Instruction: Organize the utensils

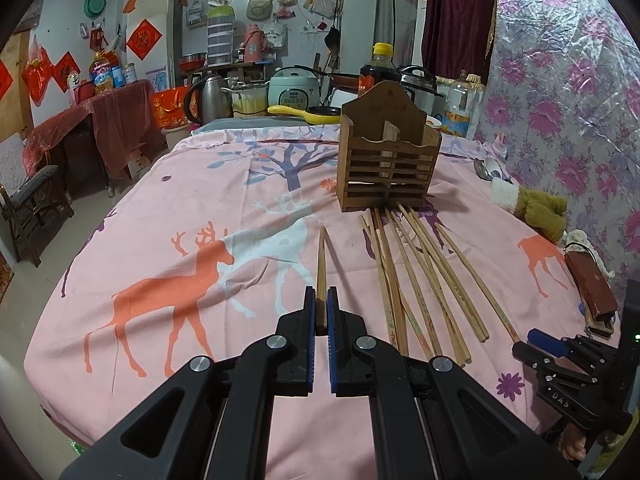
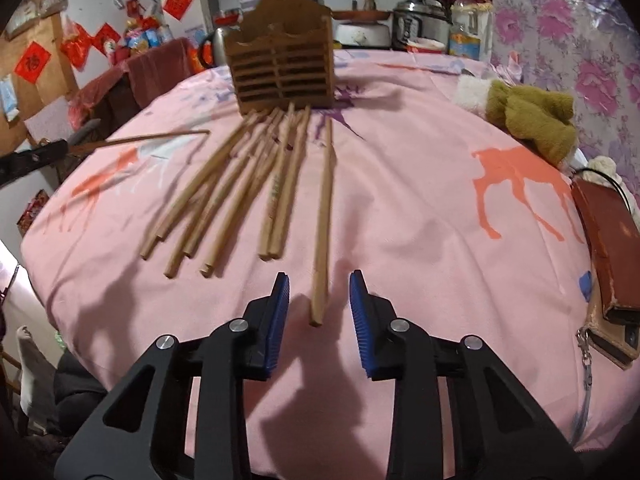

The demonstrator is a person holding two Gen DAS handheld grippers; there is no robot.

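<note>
Left gripper (image 1: 321, 300): jaws pinched narrow on the near end of a held chopstick (image 1: 321, 264), which points toward 12 o'clock, its far tip over the white deer print.
Right gripper (image 2: 320, 292): jaws spread wide, straddling the near end of a lone chopstick (image 2: 323, 216) without touching it (that stick lies flat, running toward 12 o'clock).
Chopstick pile (image 2: 240, 184): a loose fan on the cloth at 11 o'clock from the right gripper, far tips nearly meeting the holder's base; exact count cannot be told, as several overlap.
Wooden holder (image 1: 390, 164): upright at 1 o'clock in the left wrist view, slatted front, tall scalloped back, 1 divider visible inside; nothing can be seen standing in it.
Tablecloth (image 1: 180, 216): pink, printed with orange and white deer and a purple tree, covering the whole table.
Olive plush cloth (image 2: 532, 116): bunched at 2 o'clock in the right wrist view, well apart from the chopsticks.
Brown case (image 2: 608, 248): lying at 3 o'clock near the table's edge.
Soy sauce bottle (image 1: 378, 68): dark, yellow cap, standing behind the holder.
Rice cooker (image 1: 294, 90): pale green, at 12 o'clock beyond the table.
</note>
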